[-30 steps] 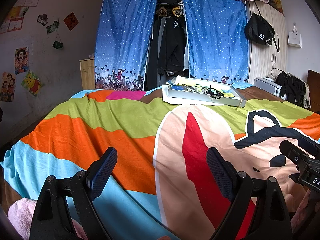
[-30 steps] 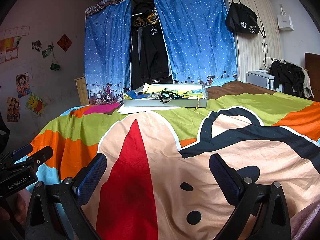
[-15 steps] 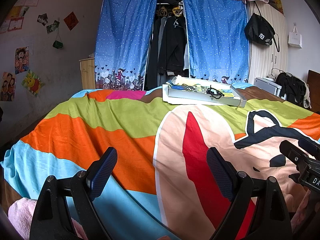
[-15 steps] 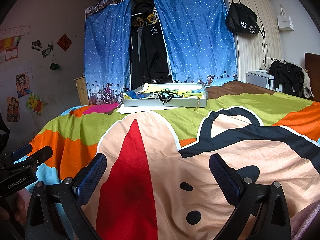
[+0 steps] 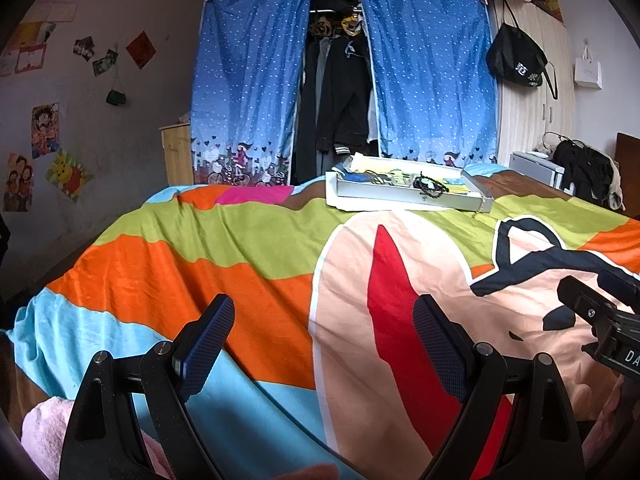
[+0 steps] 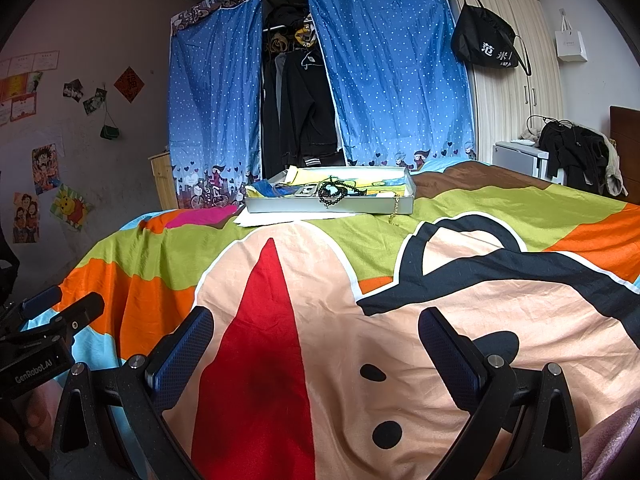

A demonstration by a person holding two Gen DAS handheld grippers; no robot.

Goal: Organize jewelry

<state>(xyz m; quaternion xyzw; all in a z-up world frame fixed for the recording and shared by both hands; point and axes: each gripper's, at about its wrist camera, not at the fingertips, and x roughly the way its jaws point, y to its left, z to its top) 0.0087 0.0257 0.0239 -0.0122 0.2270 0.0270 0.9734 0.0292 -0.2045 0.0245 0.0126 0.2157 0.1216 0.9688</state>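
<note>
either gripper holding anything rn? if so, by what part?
Nothing held. Left gripper and right gripper are both open and empty above the bedspread, far from the tray.

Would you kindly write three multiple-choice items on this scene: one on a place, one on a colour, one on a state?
1. Where does the tray sit?
A. at the bed's far end
B. on the floor
C. between the jaws

2. What colour is the bead bracelet draped over the tray's front wall?
A. white
B. black
C. pink

3. How do the jaws of both grippers stand?
A. open, empty
B. shut on a chain
C. shut on the tray

Answers: A, it lies far across the bedspread; B, dark beads; A, left gripper and right gripper show wide gaps.
</note>
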